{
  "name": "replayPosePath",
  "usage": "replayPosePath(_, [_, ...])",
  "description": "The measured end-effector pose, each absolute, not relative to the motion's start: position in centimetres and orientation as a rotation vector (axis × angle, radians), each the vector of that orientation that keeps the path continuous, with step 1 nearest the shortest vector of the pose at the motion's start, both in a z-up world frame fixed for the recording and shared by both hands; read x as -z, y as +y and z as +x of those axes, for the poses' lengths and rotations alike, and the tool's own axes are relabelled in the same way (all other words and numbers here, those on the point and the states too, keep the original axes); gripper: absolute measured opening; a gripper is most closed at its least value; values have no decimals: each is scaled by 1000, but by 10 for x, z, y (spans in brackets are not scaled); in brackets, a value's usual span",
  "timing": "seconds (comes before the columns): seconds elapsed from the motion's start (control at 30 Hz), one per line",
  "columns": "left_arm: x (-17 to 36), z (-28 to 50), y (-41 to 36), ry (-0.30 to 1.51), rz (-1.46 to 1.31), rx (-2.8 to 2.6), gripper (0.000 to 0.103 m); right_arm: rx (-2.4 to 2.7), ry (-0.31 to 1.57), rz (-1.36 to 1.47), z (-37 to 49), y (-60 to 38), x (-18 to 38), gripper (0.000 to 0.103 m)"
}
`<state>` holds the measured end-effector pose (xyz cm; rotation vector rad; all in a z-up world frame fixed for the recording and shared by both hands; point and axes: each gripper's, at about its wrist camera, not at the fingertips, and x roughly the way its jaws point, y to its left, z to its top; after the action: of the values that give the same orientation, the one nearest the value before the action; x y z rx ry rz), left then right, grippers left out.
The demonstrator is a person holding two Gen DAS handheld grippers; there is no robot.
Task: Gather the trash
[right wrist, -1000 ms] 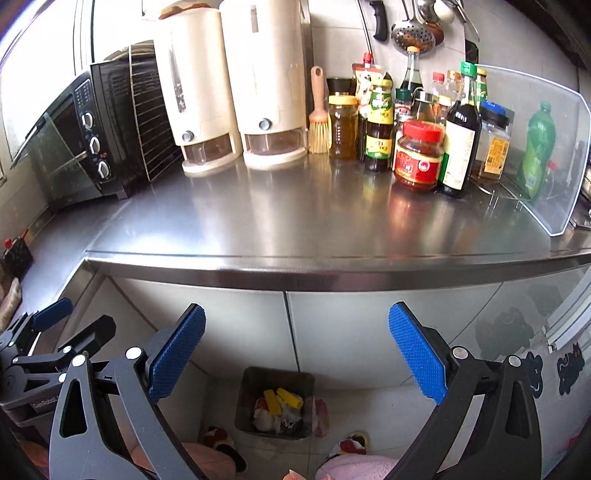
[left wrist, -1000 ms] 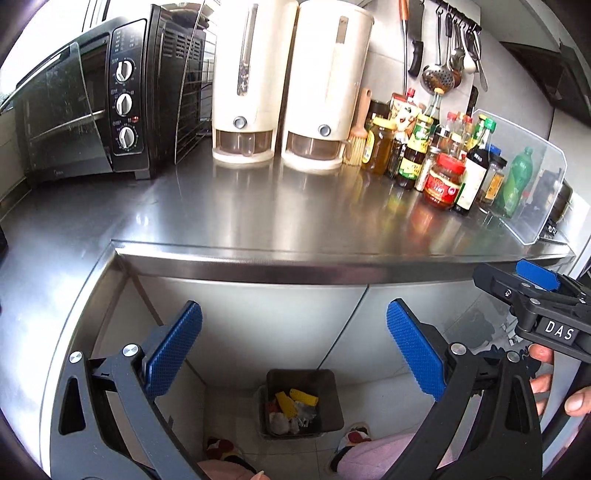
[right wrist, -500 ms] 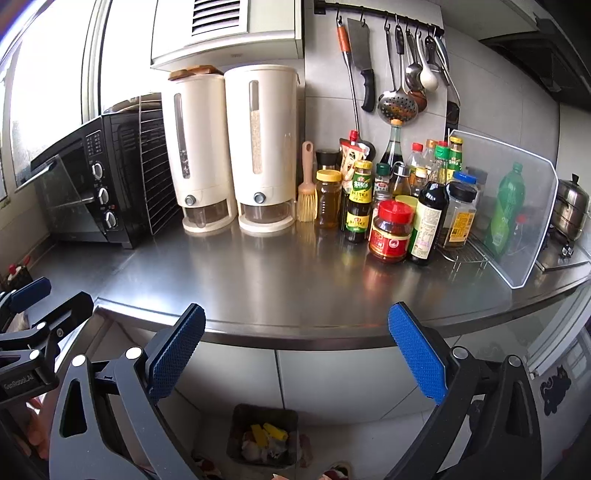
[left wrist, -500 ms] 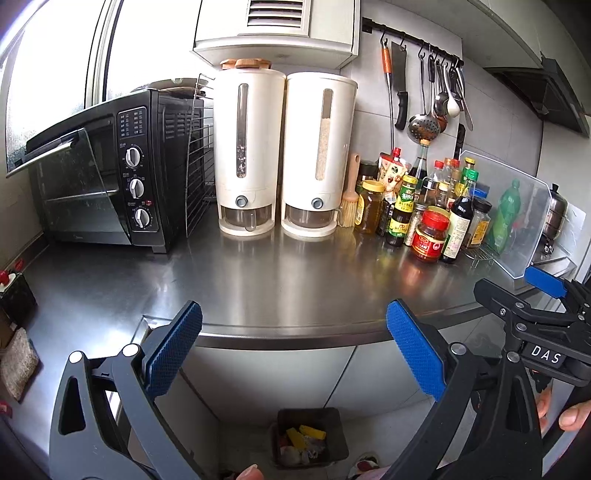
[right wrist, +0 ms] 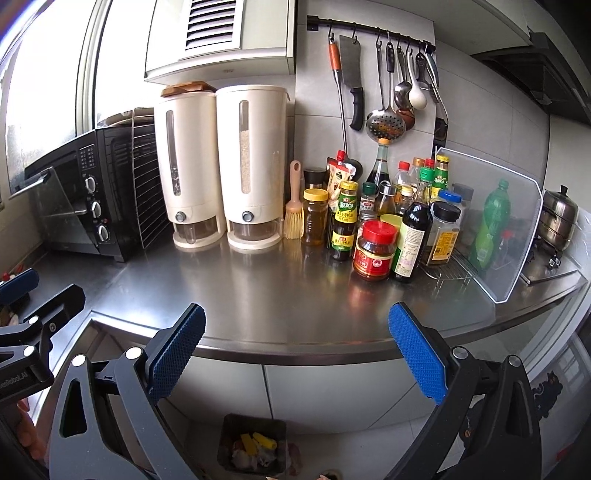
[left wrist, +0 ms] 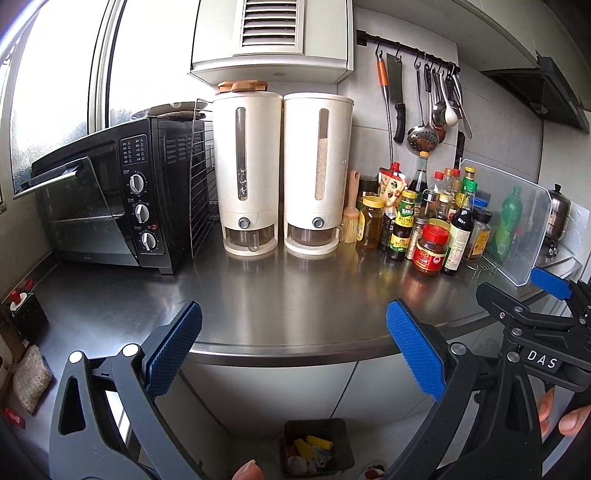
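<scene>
Bin point(left wrist: 317, 435) on floor below left gripper point(left wrist: 293, 347): bottom edge cut by frame, contents too small to ID beyond yellow bits. Bottle labels point(right wrist: 343, 221) ahead of right gripper point(right wrist: 297, 350) unreadable. Hand point(left wrist: 565, 413) at right mostly cut off. Pot point(right wrist: 559, 218) far right half behind splash guard point(right wrist: 517, 236).

Stainless steel counter point(left wrist: 280, 295), L-shaped. Black toaster oven point(left wrist: 110, 206) back left, glass door ajar, wire rack point(left wrist: 201, 184) leaning on its right side. Two cream cylindrical grain dispensers point(left wrist: 280, 173) side by side against the wall. Right of them: wooden-handled bristle brush point(left wrist: 351, 218), cluster of sauce and oil bottles point(right wrist: 388, 218), red-lidded jar point(right wrist: 375, 251) at front. Clear plastic splash guard point(right wrist: 491, 225) beside them; steel pot point(right wrist: 557, 218) behind. Cleaver and ladles hang on black wall rail point(right wrist: 369, 29).
</scene>
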<state>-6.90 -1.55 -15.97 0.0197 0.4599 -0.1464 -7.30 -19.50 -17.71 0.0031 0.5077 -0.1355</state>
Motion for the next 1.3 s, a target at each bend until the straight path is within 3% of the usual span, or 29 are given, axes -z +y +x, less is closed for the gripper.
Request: replayPosePath(1.3, [147,-75,-7,426,19,127,95,121,441,-12,-80,-185,152,100])
